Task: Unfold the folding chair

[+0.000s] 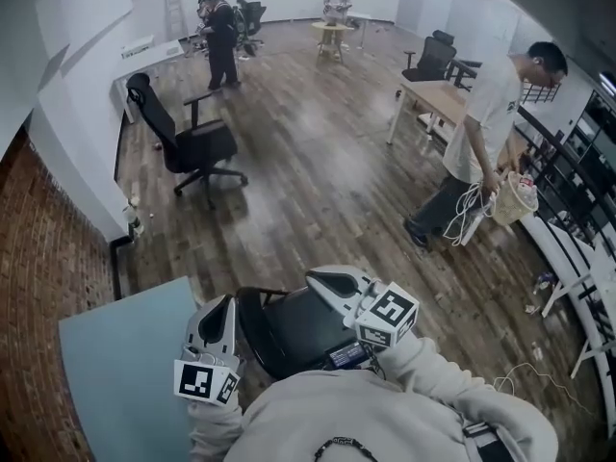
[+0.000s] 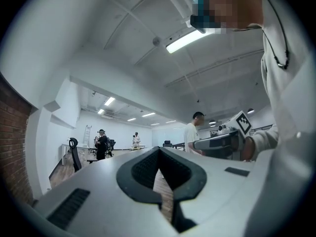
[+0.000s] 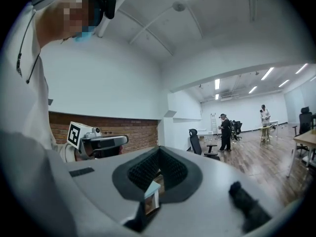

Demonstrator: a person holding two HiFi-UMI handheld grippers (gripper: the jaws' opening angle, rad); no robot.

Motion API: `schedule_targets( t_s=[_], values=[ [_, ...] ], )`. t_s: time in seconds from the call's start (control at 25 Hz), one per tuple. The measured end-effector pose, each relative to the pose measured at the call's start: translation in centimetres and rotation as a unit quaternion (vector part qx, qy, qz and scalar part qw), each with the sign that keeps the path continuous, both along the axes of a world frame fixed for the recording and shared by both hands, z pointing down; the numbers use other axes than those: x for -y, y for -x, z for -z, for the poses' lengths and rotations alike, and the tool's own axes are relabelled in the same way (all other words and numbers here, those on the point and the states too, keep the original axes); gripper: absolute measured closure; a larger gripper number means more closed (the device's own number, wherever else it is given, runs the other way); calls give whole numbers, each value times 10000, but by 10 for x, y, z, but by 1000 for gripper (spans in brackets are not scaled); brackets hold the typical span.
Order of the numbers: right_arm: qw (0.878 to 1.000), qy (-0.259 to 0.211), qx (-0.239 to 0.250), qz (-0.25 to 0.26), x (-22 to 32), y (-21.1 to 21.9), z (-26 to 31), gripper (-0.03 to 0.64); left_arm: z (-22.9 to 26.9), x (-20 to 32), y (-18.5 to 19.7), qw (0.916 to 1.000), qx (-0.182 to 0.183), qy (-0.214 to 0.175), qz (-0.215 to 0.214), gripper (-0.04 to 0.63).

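Observation:
In the head view a black folding chair (image 1: 289,330) sits low in front of me; its dark seat and a thin black frame tube show between my two hands. My left gripper (image 1: 228,303) is at the chair's left edge and my right gripper (image 1: 318,278) at its upper right edge. Both are level and shut, and whether they touch the chair I cannot tell. In the left gripper view the left gripper (image 2: 159,150) has its jaws together with nothing between them. The right gripper (image 3: 159,151) looks the same in its own view. Neither gripper view shows the chair.
A pale blue table (image 1: 125,373) stands at my left against the brick wall (image 1: 38,287). A black office chair (image 1: 188,142) is ahead on the wood floor. A person in a white shirt (image 1: 486,114) holds cables by a wooden desk (image 1: 438,99). White frames (image 1: 577,258) line the right.

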State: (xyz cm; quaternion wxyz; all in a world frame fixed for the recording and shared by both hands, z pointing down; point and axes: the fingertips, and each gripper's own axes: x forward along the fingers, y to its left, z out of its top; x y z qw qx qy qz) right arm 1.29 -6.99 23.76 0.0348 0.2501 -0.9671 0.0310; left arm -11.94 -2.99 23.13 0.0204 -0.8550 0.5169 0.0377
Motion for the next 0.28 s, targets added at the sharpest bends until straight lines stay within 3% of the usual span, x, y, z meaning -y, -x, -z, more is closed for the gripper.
schedule_targets(
  t_s=[0.28],
  values=[
    [10000,0,7,-66,4,-10,-3,609,-3,1,13,9995,-189,-71,255,589]
  ],
)
